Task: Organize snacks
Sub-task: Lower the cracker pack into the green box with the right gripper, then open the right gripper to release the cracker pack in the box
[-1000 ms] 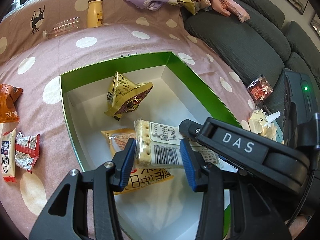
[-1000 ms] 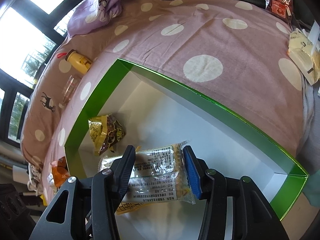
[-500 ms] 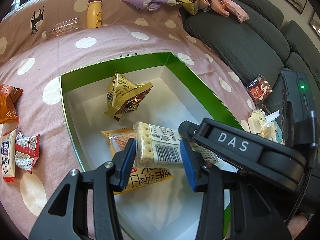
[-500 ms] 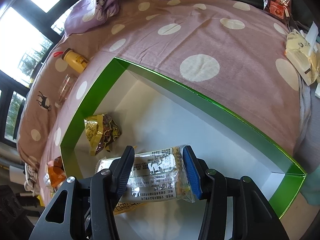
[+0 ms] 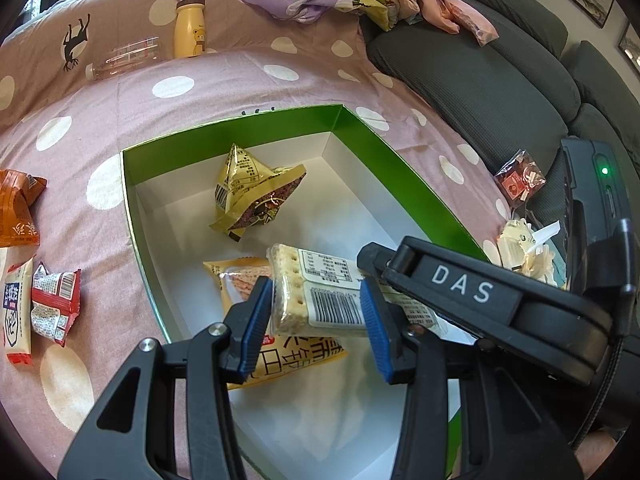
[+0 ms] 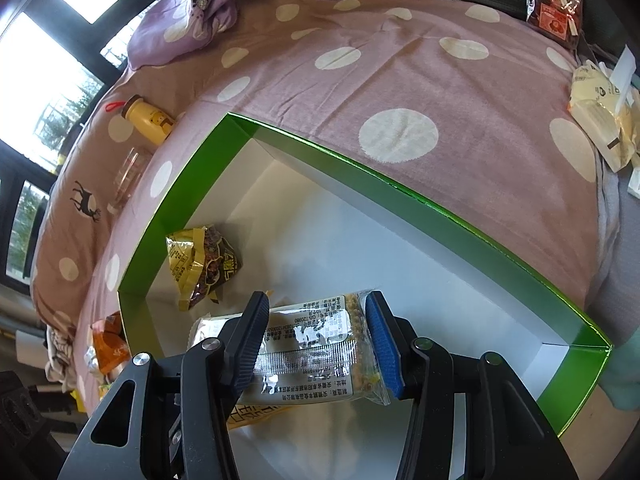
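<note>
Both jaws clamp one cracker packet [image 5: 316, 300]: left gripper [image 5: 316, 312] at one end, right gripper [image 6: 316, 340] at the other; nothing has shifted since a second ago; it hangs over the green box [image 5: 224, 136], release pending.

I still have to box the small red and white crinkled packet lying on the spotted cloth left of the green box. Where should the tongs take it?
Take the small red and white crinkled packet across its narrow middle, coming from above. It lies flat on the spotted pink cloth, its long sides free, though a white and red wrapped bar lies close on its left, so keep that pad tight in.
</note>
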Demonstrator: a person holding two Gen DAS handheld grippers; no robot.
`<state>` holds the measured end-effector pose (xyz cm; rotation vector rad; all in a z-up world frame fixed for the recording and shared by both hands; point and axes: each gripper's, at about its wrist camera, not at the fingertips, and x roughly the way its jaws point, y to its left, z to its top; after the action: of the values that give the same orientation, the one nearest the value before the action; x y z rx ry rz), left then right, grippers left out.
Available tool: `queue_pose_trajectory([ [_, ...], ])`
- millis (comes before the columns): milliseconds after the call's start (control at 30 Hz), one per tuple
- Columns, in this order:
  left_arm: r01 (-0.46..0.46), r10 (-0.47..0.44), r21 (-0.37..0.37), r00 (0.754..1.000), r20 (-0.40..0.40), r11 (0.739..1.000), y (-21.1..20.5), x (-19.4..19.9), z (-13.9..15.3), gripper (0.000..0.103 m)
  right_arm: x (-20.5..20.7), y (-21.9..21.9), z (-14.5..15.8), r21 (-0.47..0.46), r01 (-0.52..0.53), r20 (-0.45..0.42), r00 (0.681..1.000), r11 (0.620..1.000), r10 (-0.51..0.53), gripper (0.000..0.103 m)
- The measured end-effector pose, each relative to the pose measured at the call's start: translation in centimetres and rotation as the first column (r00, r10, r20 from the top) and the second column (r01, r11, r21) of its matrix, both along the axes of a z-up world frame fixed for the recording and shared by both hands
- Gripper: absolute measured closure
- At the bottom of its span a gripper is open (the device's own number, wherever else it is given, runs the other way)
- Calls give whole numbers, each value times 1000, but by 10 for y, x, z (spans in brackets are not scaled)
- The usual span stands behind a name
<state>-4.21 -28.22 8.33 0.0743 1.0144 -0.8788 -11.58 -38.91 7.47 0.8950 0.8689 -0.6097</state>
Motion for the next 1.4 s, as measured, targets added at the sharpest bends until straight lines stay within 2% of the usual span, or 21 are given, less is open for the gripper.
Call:
queue_pose_trajectory([
  [600, -3, 3, 10, 1000, 5, 1000, -1, 1, -1, 59, 1, -2, -2, -1, 10, -6, 1000, 1000, -10, 51],
  [833, -6, 6, -7, 1000, 2, 1000, 5, 0, 4, 57, -1, -1, 1, -15, 11, 18, 1000, 1000, -11, 50],
  [900, -13, 13, -19, 1000, 13, 1000, 10, -2, 9, 57, -2, 0, 3, -26, 16, 20, 1000, 1000, -16, 46],
  [1133, -27, 30, -58, 998, 54, 998, 33, -8, 26, 56, -2, 10, 16, -78, 17, 40, 999, 997, -14, 42],
  [1200, -33, 37, -64, 997, 69, 997, 41, -10, 32, 52, -2, 15, 23, -106, 9, 64, 998, 994, -2, 32],
  [1333, -68, 79, -95, 991, 112, 993, 67, -14, 44, 48, 0, 28, 38, -155, -11, 119, 992, 988, 29, 26],
  [1400, -105, 120, -115, 984, 131, 988, 85, -16, 48, 41, 3, 38, 46, -193, -31, 137, 989, 981, 58, 23],
])
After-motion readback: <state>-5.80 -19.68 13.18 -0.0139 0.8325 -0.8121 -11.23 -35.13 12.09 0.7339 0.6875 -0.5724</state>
